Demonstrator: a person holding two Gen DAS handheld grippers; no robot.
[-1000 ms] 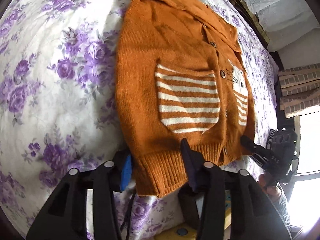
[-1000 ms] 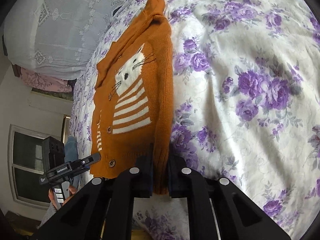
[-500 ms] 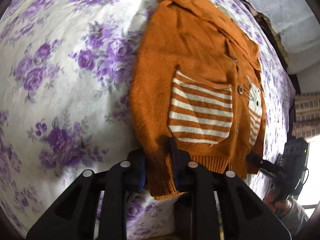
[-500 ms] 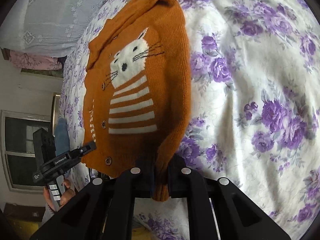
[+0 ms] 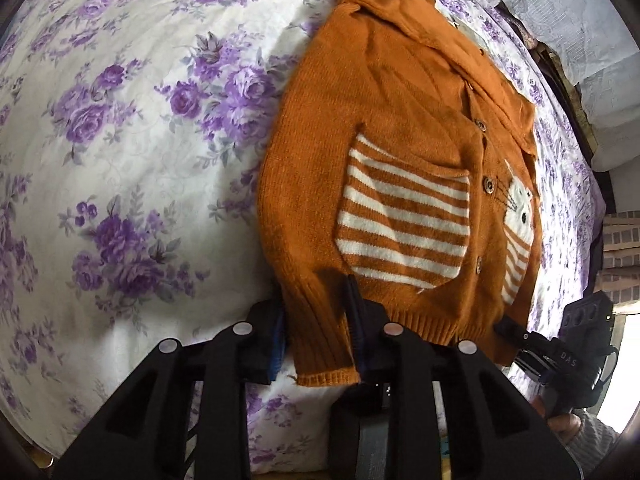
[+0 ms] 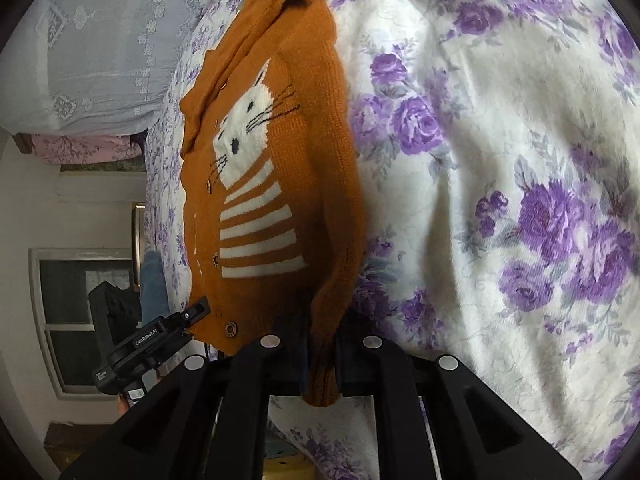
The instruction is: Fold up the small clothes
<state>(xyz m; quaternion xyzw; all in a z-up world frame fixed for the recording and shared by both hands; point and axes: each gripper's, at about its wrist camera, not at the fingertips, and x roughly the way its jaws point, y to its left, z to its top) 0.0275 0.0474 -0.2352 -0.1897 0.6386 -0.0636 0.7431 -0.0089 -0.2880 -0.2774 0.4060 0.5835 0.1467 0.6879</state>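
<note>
A small orange knitted cardigan (image 5: pixel 400 128) with a white cat and stripes lies flat on the flowered bedsheet (image 5: pixel 120 140), buttons closed. My left gripper (image 5: pixel 316 332) is shut on the ribbed cuff of its sleeve at the hem's near corner. In the right wrist view the cardigan (image 6: pixel 280 160) lies the same way, and my right gripper (image 6: pixel 320 356) is shut on the other sleeve cuff. Each gripper shows in the other's view, the right one (image 5: pixel 532 344) and the left one (image 6: pixel 176 320), at opposite hem corners.
A pale lace cover (image 6: pixel 112 40) and a pink cloth (image 6: pixel 80 148) lie beyond the bed's far side. A window (image 6: pixel 80 320) is behind the left gripper. The sheet spreads wide on both sides of the cardigan.
My left gripper closed onto the sleeve cuff, having been open around the hem. Both grippers have pulled the cardigan's lower end a little, and the garment looks flatter and straighter.
</note>
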